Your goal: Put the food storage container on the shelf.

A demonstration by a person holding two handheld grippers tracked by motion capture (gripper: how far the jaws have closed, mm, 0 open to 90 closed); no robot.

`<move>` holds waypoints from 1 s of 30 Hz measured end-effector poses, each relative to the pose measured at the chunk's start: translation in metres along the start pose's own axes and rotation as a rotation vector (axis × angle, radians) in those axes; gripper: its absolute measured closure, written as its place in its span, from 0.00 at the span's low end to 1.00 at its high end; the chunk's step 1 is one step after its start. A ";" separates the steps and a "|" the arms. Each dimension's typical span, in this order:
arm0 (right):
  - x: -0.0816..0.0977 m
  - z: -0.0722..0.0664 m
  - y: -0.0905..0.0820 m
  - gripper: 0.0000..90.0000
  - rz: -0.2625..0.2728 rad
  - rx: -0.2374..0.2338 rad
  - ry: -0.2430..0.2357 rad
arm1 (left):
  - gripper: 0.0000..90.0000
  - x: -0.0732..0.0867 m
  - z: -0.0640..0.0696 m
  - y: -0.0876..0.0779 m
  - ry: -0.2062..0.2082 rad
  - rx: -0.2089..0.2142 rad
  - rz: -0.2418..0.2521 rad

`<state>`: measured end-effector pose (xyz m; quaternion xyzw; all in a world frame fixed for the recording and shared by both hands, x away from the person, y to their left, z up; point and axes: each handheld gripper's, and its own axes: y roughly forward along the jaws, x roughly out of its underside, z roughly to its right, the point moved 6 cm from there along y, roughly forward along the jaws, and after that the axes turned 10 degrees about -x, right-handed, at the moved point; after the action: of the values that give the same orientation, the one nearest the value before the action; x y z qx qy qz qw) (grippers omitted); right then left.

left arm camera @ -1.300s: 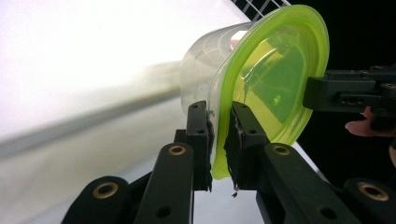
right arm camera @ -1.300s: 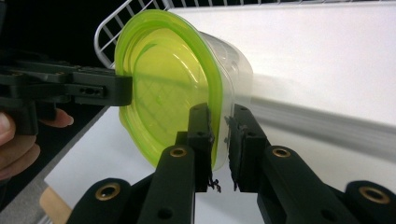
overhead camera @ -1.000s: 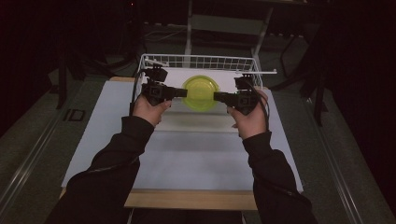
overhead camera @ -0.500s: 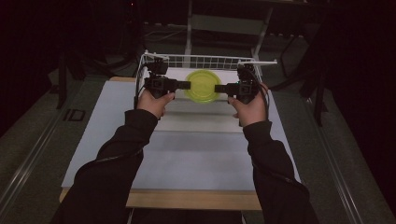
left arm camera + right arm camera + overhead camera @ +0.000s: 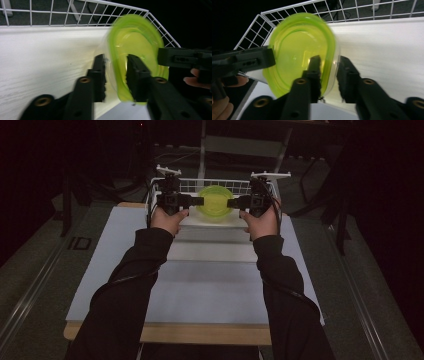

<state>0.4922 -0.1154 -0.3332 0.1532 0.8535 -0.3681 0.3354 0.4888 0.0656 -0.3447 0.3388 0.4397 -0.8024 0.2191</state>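
A clear tub with a yellow-green lid [image 5: 215, 203] hangs between my two grippers at the far end of the table, tipped on its side over the white wire basket [image 5: 220, 184]. My left gripper [image 5: 191, 200] is shut on its left rim, my right gripper [image 5: 234, 202] on its right rim. In the left gripper view the jaws [image 5: 116, 61] pinch the lidded edge of the tub [image 5: 140, 37], with the other gripper [image 5: 185, 58] beyond it. In the right gripper view the jaws [image 5: 329, 62] clamp the opposite edge of the tub [image 5: 297, 47].
The basket's wire wall [image 5: 75, 12] rises behind a white floor panel [image 5: 45, 55]. A pale mat [image 5: 200, 285] covers the tabletop between the person's forearms and the wooden front edge [image 5: 200, 332]. Dark floor and stands surround the table.
Both grippers have carried the tub away from the person, from above the mat to over the wire basket. Both holds on the rim are unchanged.
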 end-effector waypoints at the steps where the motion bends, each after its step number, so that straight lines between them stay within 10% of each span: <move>1: -0.001 0.001 0.001 0.75 0.002 0.002 -0.003 | 0.72 0.000 0.000 0.000 0.001 -0.002 0.001; 15: -0.005 -0.005 -0.006 0.55 0.035 -0.024 -0.086 | 0.40 0.000 -0.007 -0.008 -0.039 0.027 0.019; 30: 0.026 -0.023 -0.021 0.58 0.019 -0.061 -0.181 | 0.19 0.029 -0.003 -0.050 0.141 0.107 0.204</move>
<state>0.4518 -0.1130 -0.3285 0.1173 0.8289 -0.3513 0.4192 0.4384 0.0925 -0.3395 0.4483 0.3740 -0.7725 0.2498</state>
